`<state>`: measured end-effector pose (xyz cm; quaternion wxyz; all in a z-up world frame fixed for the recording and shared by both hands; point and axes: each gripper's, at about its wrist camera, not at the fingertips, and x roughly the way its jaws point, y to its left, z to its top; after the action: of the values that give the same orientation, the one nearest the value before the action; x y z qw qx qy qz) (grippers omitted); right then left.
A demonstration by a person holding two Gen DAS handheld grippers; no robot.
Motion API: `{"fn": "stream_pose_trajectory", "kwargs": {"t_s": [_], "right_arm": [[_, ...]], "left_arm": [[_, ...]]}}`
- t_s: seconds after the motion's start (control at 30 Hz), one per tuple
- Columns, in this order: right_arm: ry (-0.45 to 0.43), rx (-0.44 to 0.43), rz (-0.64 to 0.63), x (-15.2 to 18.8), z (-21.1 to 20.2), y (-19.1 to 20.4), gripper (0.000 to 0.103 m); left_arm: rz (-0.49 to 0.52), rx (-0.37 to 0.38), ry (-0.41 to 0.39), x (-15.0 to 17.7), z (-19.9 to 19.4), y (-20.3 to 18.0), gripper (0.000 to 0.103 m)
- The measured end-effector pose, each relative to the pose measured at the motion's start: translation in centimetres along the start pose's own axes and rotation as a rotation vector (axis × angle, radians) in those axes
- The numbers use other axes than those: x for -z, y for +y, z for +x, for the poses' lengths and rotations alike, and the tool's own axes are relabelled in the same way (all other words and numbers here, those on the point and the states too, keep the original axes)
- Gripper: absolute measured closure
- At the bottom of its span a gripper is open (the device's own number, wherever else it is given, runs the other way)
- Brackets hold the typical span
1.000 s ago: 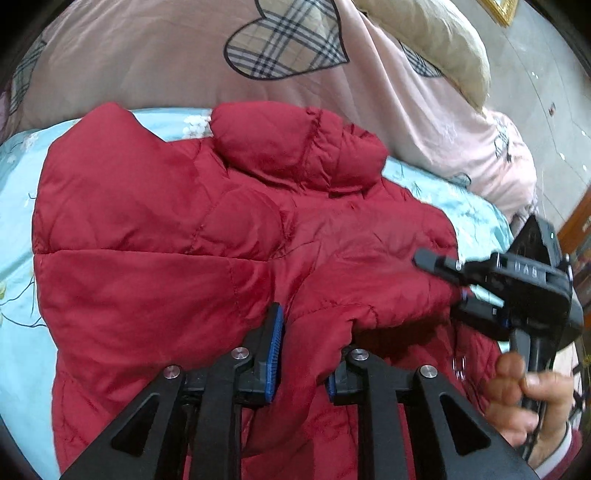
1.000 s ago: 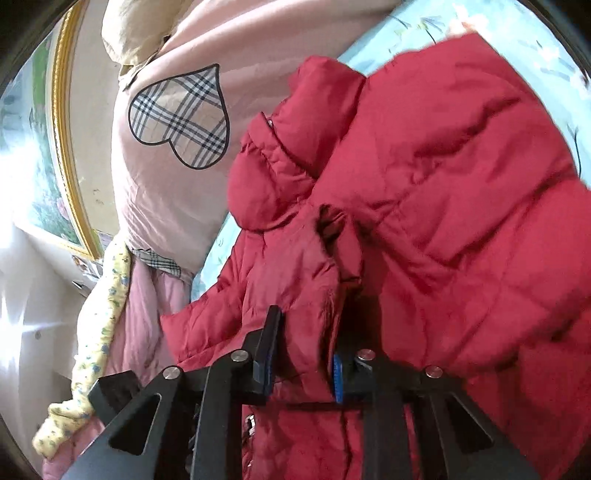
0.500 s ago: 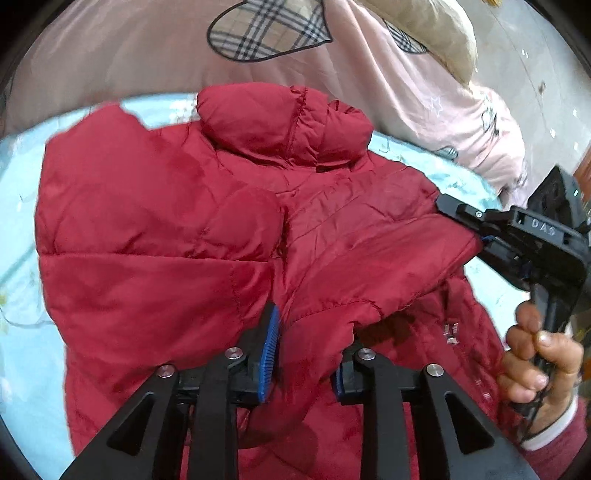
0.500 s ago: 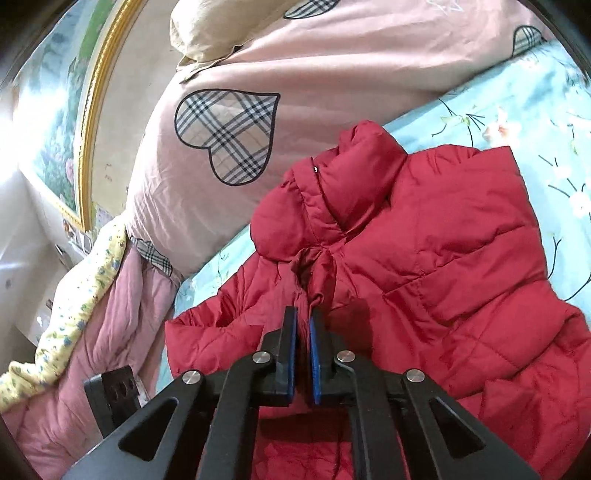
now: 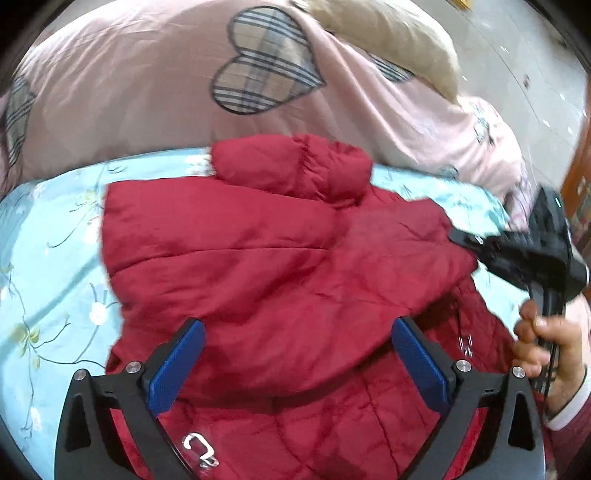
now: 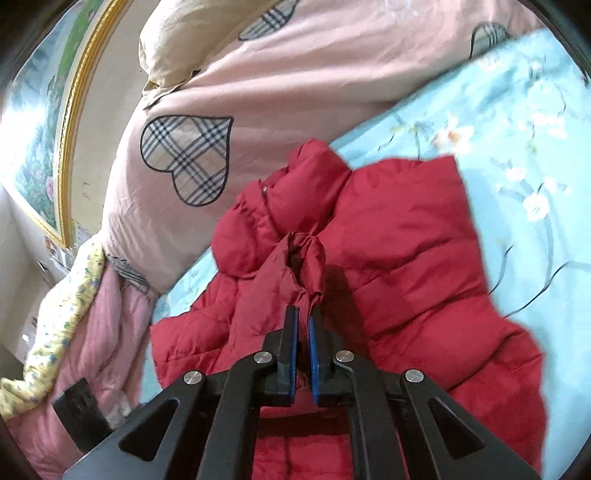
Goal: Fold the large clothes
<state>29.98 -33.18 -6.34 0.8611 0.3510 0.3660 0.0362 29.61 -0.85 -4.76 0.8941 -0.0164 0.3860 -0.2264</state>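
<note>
A red padded jacket (image 5: 266, 258) lies on a light blue flowered bed sheet (image 5: 48, 236), its collar toward the pillows. My left gripper (image 5: 297, 343) is open, its blue pads (image 5: 177, 365) spread wide over the folded-in sleeve, holding nothing. My right gripper (image 6: 303, 325) is shut on the sleeve cuff (image 6: 306, 266) of the jacket (image 6: 406, 251) and holds it over the jacket's middle. The right gripper also shows at the right edge of the left wrist view (image 5: 465, 240), at the sleeve's end.
A big pink duvet with plaid hearts (image 5: 221, 74) and a beige pillow (image 5: 380, 33) lie behind the jacket. A pink and yellow blanket (image 6: 74, 314) is piled at the bed's side. A gold-framed picture (image 6: 44, 122) hangs on the wall.
My left gripper has opened and let go of the sleeve, and pulled back. My right gripper has closed on the cuff and carried it across the jacket.
</note>
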Motion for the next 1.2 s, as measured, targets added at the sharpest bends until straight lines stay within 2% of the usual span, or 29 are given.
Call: {"fn": "stream_pose_trajectory", "kwargs": {"t_s": [0.07,0.17,0.23,0.3,0.47,0.53,0.6,0.67,0.73,0.77,0.8,0.83,0.9,0.97,1.03,1.13,1.2], "right_arm": [[-0.027,0.027,-0.029,-0.1,-0.8,0.0,0.099],[-0.061,0.075,-0.059,0.0,-1.6,-0.2,0.099],[-0.058,0.11,-0.075,0.3,-1.4,-0.5,0.099],[-0.043,0.14,-0.092,0.7,-0.9,-0.8,0.099],[0.003,0.198,-0.095,1.3,-0.3,-2.2,0.098],[0.0,0.227,-0.079,1.3,-0.8,-2.5,0.092],[-0.038,0.264,-0.087,1.1,-2.0,-1.9,0.091],[-0.118,0.312,-0.143,1.0,-3.7,-0.2,0.09],[-0.152,0.283,-0.197,0.9,-4.4,1.6,0.086],[-0.138,0.264,-0.237,1.0,-4.1,2.7,0.081],[-0.093,0.25,-0.278,1.1,-3.0,3.8,0.07],[-0.051,0.247,-0.317,1.4,-1.7,4.7,0.066],[-0.002,0.255,-0.386,2.2,0.5,5.8,0.066],[0.064,0.299,-0.429,2.8,3.3,6.0,0.068],[0.095,0.338,-0.409,2.9,4.9,5.0,0.069],[0.101,0.352,-0.369,2.9,5.5,3.4,0.07],[0.108,0.343,-0.346,3.0,5.7,2.6,0.07]], "left_arm": [[-0.038,-0.005,-0.008,-0.6,0.0,1.1,0.004],[-0.052,-0.022,0.0,-1.5,0.8,2.1,0.015],[-0.047,-0.043,0.023,-2.0,2.2,2.6,0.031],[-0.038,-0.081,0.072,-2.3,4.2,2.9,0.057],[-0.087,-0.049,0.164,-2.3,8.1,4.2,0.057],[-0.092,-0.052,0.176,-2.3,8.9,4.4,0.057],[-0.09,-0.059,0.175,-2.3,9.4,4.3,0.057],[-0.077,-0.073,0.176,-2.3,9.8,4.1,0.057],[-0.072,-0.084,0.175,-2.3,10.0,4.0,0.056],[-0.07,-0.088,0.175,-2.2,10.0,3.9,0.056],[-0.066,-0.095,0.176,-2.1,10.1,3.8,0.056],[-0.06,-0.103,0.178,-2.1,10.2,3.6,0.055],[-0.051,-0.116,0.178,-1.8,9.8,3.3,0.055],[-0.051,-0.117,0.178,-1.7,9.7,3.3,0.055],[-0.054,-0.109,0.178,-1.7,9.6,3.4,0.055],[-0.069,-0.094,0.18,-1.7,9.0,3.4,0.055],[-0.085,-0.042,0.167,-2.1,8.0,3.1,0.054]]}}
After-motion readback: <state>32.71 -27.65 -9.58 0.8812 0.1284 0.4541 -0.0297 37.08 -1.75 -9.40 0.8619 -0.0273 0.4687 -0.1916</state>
